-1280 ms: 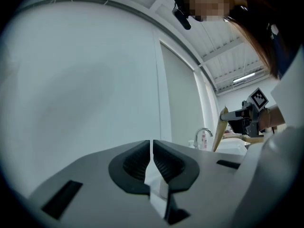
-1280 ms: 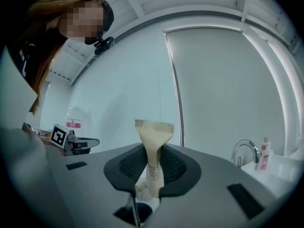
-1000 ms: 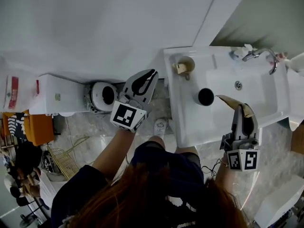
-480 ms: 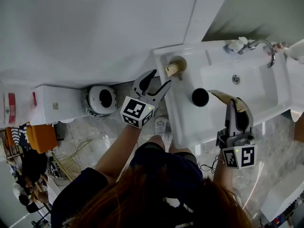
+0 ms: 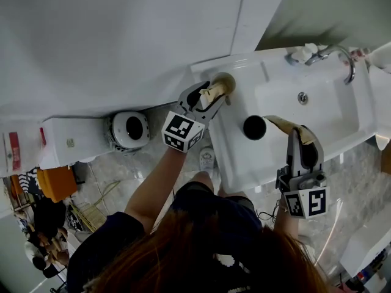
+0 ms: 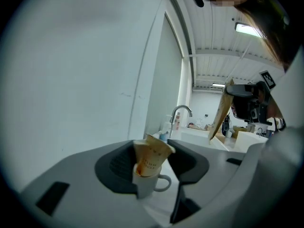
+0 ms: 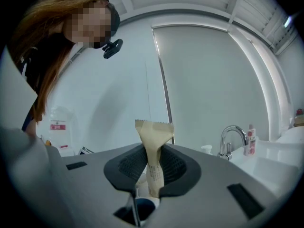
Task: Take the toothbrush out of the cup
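My left hand-held gripper had its jaws spreading wide. The toothbrush, in its brown paper sleeve, stood right between them, and I needed room on both sides before I could pinch it. Neither pad touched the sleeve. The sleeve leaned out of the white cup, which sat just below and ahead of the jaws on a corner of the washbasin, its handle toward the gripper's right. I held this gripper close to level so the pads would meet the sleeve above the rim and not the cup itself.

My right hand-held gripper was clamped on a second brown paper packet, held upright with its crimped end above the jaws. A dark cup sat just beneath those jaws. I judged that I kept this packet off to the side so it would not crowd the left gripper's approach. The toothbrush was inside the white cup, not yet lifted.
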